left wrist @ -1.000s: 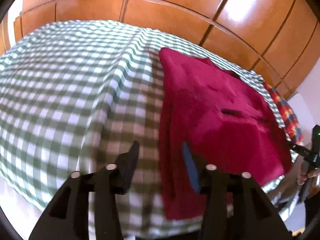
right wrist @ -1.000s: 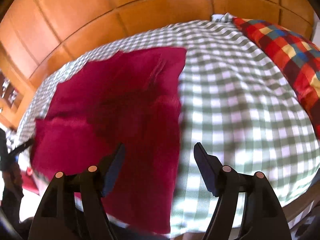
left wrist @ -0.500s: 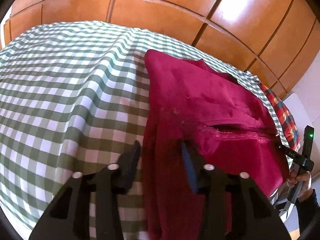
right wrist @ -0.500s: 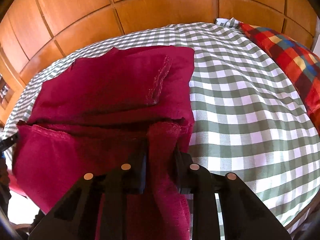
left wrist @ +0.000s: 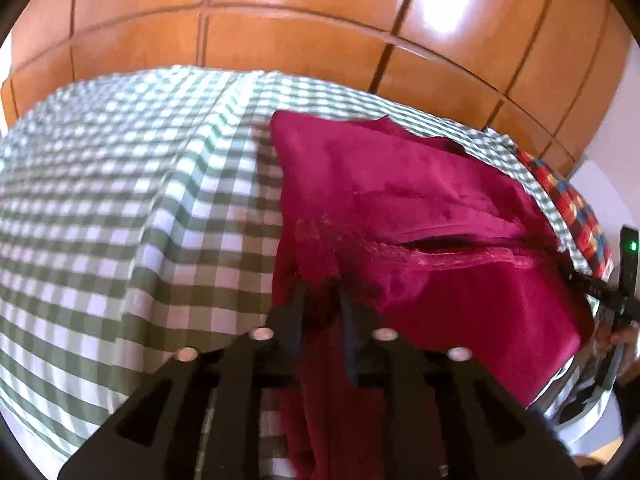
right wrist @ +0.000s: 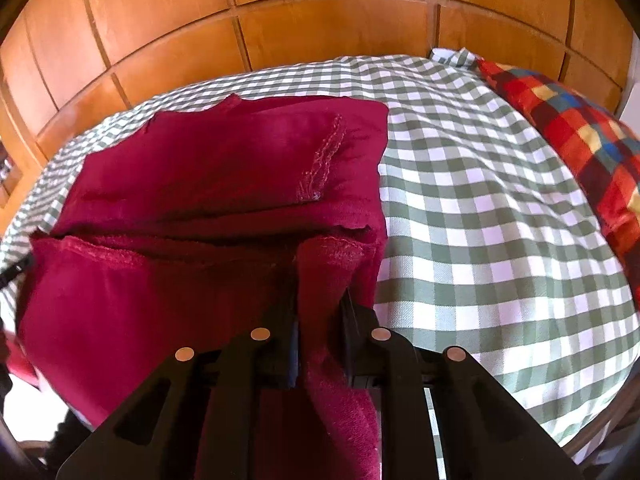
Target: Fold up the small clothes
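A dark red garment (left wrist: 400, 184) lies on a bed with a green and white checked cover (left wrist: 120, 200). My left gripper (left wrist: 322, 300) has the garment's near left corner between its fingers. Its jaws are closing and the pads press on the cloth. In the right wrist view the same garment (right wrist: 224, 160) fills the left half. My right gripper (right wrist: 320, 300) pinches the near right corner, its jaws closing on a bunched strip of cloth. The near hem stands raised off the layer beneath, and a stitched sleeve hem shows farther back.
Wooden panelling (left wrist: 280, 40) rises behind the bed. A red, yellow and blue checked pillow (right wrist: 568, 128) lies at the right end of the checked cover (right wrist: 480, 200). A person's hand (left wrist: 620, 338) shows at the right edge of the left wrist view.
Both grippers went from wide open above the garment's near edge to pinching its two near corners. The near hem has come up off the bed and bunched.
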Motion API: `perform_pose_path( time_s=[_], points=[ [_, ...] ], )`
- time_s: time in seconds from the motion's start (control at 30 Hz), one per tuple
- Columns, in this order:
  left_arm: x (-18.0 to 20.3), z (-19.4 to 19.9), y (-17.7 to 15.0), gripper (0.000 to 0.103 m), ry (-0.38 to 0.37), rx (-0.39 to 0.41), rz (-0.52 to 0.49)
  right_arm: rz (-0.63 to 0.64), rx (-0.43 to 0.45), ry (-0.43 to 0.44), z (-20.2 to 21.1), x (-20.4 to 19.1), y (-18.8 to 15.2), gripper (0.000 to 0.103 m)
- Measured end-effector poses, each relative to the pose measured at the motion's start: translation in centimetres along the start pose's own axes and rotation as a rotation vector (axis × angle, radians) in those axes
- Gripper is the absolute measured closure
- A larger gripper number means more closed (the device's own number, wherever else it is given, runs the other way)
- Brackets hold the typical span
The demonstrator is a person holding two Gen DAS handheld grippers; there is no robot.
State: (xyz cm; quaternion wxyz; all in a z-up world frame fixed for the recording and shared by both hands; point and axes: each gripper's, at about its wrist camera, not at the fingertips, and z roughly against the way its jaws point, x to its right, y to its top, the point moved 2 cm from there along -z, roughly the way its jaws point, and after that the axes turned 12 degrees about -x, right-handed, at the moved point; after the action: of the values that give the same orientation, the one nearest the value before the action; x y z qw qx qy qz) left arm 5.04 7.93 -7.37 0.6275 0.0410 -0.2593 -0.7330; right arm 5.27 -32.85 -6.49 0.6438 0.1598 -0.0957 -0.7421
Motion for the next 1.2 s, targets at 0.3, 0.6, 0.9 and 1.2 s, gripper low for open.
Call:
perform_pose_path(
  time_s=[0.3, 0.6, 0.9, 1.2],
  points=[
    [-0.2, -0.1, 0.0, 0.091, -0.039, -0.007, 0.001, -0.022, 0.008, 0.004, 0.4, 0.4, 0.3, 0.085],
    [1.2, 3.8, -0.3, 0.097, 0.039, 0.087, -0.066, 0.112, 0.050, -0.076, 3.7, -1.7, -0.5, 0.094],
    [1.1, 9.3, 1.7, 0.097, -0.017, 0.210, -0.070, 0.160, 0.180, -0.059, 9.7, -2.6, 1.9, 0.094],
    [0.7, 6.7, 10.7, 0.097, 0.040, 0.266, -0.034, 0.070, 0.258, -0.050, 7.2, -1.6, 11.8, 0.094]
  ],
)
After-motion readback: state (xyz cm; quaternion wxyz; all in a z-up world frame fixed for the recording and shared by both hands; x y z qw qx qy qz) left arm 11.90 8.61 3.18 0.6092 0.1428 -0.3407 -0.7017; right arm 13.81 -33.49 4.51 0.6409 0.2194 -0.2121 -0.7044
